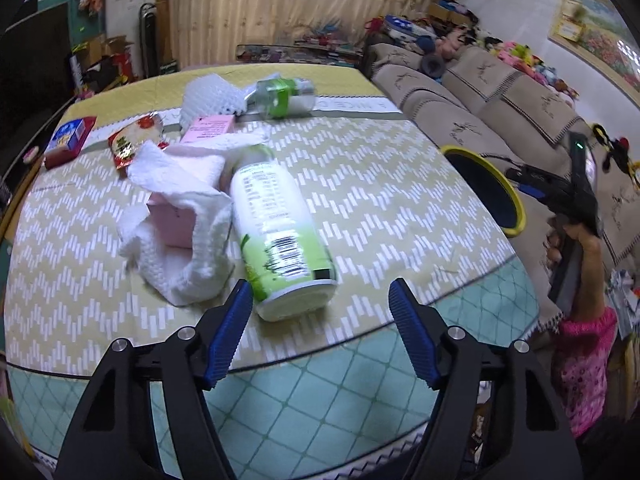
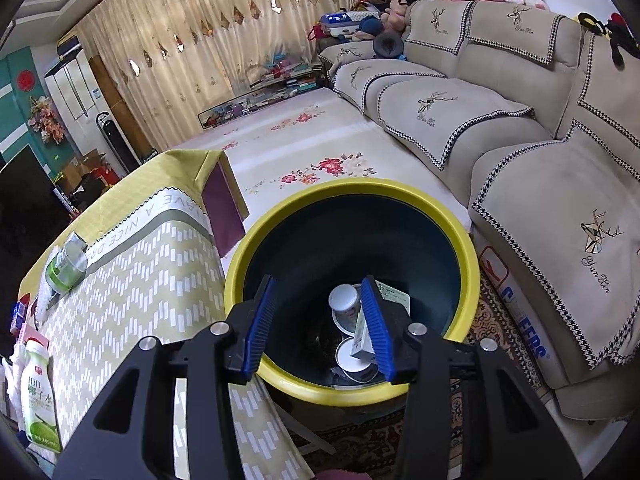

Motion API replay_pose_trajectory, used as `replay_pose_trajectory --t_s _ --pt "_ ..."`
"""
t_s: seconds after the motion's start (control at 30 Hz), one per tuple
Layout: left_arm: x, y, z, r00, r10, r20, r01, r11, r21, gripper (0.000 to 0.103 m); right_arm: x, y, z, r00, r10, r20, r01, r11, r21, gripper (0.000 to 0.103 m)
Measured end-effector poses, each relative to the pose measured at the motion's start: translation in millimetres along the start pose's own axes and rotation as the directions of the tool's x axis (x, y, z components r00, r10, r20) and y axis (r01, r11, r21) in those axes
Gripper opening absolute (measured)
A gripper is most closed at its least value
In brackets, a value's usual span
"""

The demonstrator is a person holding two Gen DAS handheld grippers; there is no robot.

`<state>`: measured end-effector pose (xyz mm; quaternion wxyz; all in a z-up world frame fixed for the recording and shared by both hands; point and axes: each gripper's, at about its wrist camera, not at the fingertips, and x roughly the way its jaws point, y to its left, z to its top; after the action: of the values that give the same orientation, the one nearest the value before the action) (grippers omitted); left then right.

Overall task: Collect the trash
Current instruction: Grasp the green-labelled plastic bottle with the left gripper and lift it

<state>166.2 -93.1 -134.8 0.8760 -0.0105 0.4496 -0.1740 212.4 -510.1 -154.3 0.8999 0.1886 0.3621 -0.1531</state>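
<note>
The table [image 1: 360, 184], spread with a yellow-and-white zigzag cloth, fills the space ahead of the left gripper [image 1: 320, 308] and lies to the left of the right gripper [image 2: 320, 320]. Directly beneath and ahead of the right gripper stands the yellow-rimmed bin [image 2: 460, 240], dark inside, set beside the table's edge; from the left gripper it shows off to the right, past the cloth's border.

The left gripper's blue-padded jaws stand apart and hold nothing. Just ahead of them lies the white and green bottle [image 1: 276, 232] on its side, its base towards the jaws; the left pad is close by the base, but whether it touches I cannot tell, and the right pad is clear of it. Touching the bottle on its left is a crumpled paper towel [image 1: 176, 236], draped over a pink box [image 1: 176, 224]. Farther ahead lie a red wrapper [image 1: 132, 144], a red and blue carton [image 1: 68, 140], a white foam net [image 1: 212, 100] and a crushed clear bottle [image 1: 280, 96] (green label).

The right gripper's jaws are partly apart and empty, poised over the bin's mouth. Down inside, seen between and behind the pads, lie a white cup [image 2: 344, 300], a round white lid [image 2: 356, 356] and a small box [image 2: 362, 336].
</note>
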Motion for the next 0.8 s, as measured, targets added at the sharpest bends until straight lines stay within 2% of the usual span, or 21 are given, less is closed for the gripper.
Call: replay_pose_trajectory --t_s 0.1,0.27,0.37,0.4,0.5,0.6,0.67,0.8 --pt "15.0 6.0 2.9 1.0 -0.004 -0.026 0.002 0.998 -0.059 0.071 -0.2 0.4 -1.3 1.0 0.007 -0.001 -0.007 1.0 -0.002 0.043" --pt "37.6 8.8 5.5 0.998 0.038 -0.042 -0.043 0.994 -0.104 0.071 -0.4 -2.1 -4.3 1.0 0.012 -0.005 -0.012 1.0 0.0 0.044" --pt "43.7 6.7 5.5 0.993 0.12 -0.017 -0.121 0.988 -0.095 0.07 0.3 -5.0 -4.7 1.0 0.014 -0.01 -0.014 1.0 0.004 0.045" --pt "44.3 6.6 6.0 0.99 0.139 -0.009 -0.139 0.986 -0.092 0.066 0.9 -5.8 -4.8 1.0 0.015 -0.012 -0.015 1.0 0.006 0.045" --pt "43.0 4.4 7.9 0.981 0.194 0.026 -0.192 0.979 -0.068 0.054 1.6 -7.1 -5.0 1.0 0.018 -0.013 -0.018 1.0 0.011 0.045" --pt "35.8 0.5 8.1 0.967 0.243 0.074 -0.242 0.97 -0.032 0.053 1.5 -8.5 -5.8 1.0 0.023 -0.012 -0.023 1.0 0.014 0.045" --pt "29.0 -8.2 8.1 0.95 0.288 0.123 -0.293 0.956 0.024 0.052 0.8 -8.2 -5.7 1.0 0.027 -0.011 -0.027 1.0 0.013 0.045" --pt "8.5 -18.1 5.4 0.937 0.289 0.194 -0.313 0.944 0.107 0.052 -3.5 -7.2 -6.0 0.999 0.034 -0.004 -0.034 0.999 0.009 0.045"
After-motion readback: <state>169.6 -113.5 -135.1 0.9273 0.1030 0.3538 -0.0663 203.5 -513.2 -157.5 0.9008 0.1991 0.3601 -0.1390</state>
